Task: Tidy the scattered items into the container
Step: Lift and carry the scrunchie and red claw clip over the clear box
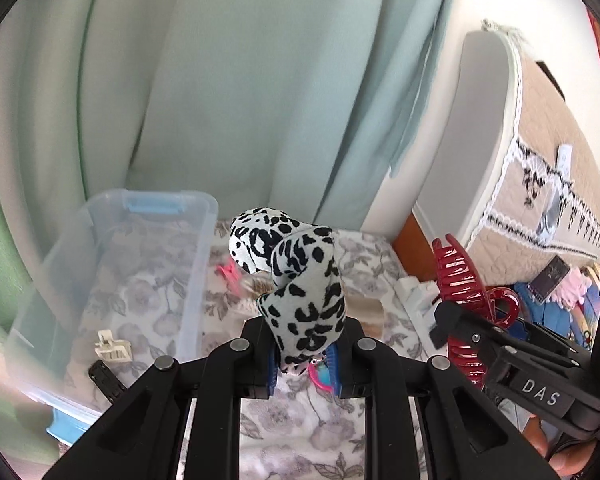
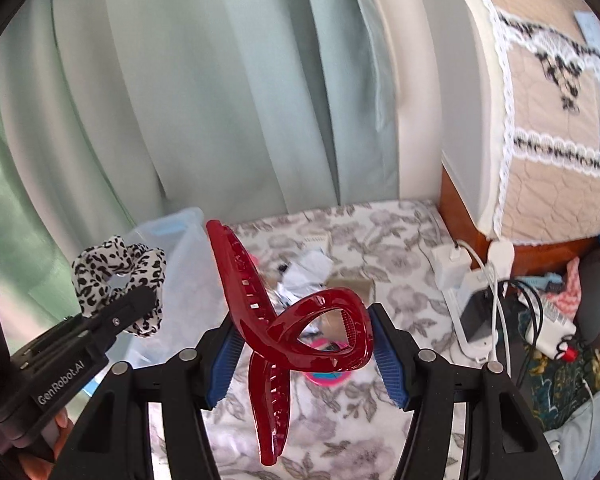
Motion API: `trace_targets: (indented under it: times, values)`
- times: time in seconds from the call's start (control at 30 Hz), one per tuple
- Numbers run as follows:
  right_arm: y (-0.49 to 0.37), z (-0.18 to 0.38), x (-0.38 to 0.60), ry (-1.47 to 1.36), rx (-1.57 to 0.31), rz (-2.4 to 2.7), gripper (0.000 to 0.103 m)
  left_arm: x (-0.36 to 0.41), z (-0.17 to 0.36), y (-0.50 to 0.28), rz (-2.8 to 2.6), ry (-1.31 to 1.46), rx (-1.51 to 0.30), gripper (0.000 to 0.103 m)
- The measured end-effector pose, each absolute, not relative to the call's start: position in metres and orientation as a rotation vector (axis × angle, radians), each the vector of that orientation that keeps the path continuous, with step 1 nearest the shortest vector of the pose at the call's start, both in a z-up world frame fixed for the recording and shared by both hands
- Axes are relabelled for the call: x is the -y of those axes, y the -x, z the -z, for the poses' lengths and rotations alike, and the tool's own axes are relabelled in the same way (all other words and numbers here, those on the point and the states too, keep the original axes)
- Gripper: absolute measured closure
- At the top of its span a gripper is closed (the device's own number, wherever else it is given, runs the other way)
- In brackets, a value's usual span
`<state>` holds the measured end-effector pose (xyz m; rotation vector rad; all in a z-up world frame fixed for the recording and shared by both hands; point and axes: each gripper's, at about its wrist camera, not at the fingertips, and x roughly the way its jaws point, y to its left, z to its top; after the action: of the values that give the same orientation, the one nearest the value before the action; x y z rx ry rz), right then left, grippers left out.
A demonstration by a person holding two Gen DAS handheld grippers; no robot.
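My left gripper (image 1: 305, 354) is shut on a black-and-white leopard-print scrunchie (image 1: 296, 276) and holds it above the floral surface, right of the clear plastic container (image 1: 196, 264). The scrunchie also shows in the right wrist view (image 2: 116, 276). My right gripper (image 2: 306, 344) is shut on a large dark red claw hair clip (image 2: 296, 332), held in the air; the clip also shows in the left wrist view (image 1: 464, 292). Inside the container lie a cream clip (image 1: 114, 350) and a black clip (image 1: 106, 378). A pink item (image 1: 230, 274) lies beyond the container's right wall.
A floral cloth (image 2: 380, 240) covers the surface. Crumpled papers and small items (image 2: 304, 272) lie in its middle, a pink round object (image 2: 324, 376) below my right gripper. Chargers and cables (image 2: 476, 292) sit at the right. Green curtains (image 1: 220, 80) hang behind; a padded headboard (image 2: 540, 120) stands right.
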<state>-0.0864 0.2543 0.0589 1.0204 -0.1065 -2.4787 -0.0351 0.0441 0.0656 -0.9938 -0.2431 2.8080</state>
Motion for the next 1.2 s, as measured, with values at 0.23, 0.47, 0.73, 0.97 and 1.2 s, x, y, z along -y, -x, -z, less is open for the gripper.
trace_targets:
  times: [0.23, 0.47, 0.73, 0.97, 1.2]
  values:
    - [0.074, -0.095, -0.228, -0.913, 0.106, 2.452, 0.039, -0.015, -0.087, 0.025, -2.877, 0.9, 0.294, 0.083]
    - [0.06, -0.122, -0.201, -0.827, 0.086, 2.417, 0.039, 0.008, -0.101, 0.014, -2.941, 0.832, 0.327, 0.083]
    - [0.05, -0.137, -0.171, -0.782, 0.058, 2.37, 0.039, 0.037, -0.106, 0.006, -3.001, 0.798, 0.382, 0.083]
    - [0.042, -0.142, -0.145, -0.765, 0.019, 2.331, 0.039, 0.059, -0.105, 0.001, -3.045, 0.782, 0.428, 0.083]
    - [0.037, -0.14, -0.122, -0.766, -0.022, 2.297, 0.039, 0.079, -0.096, 0.002, -3.077, 0.808, 0.489, 0.082]
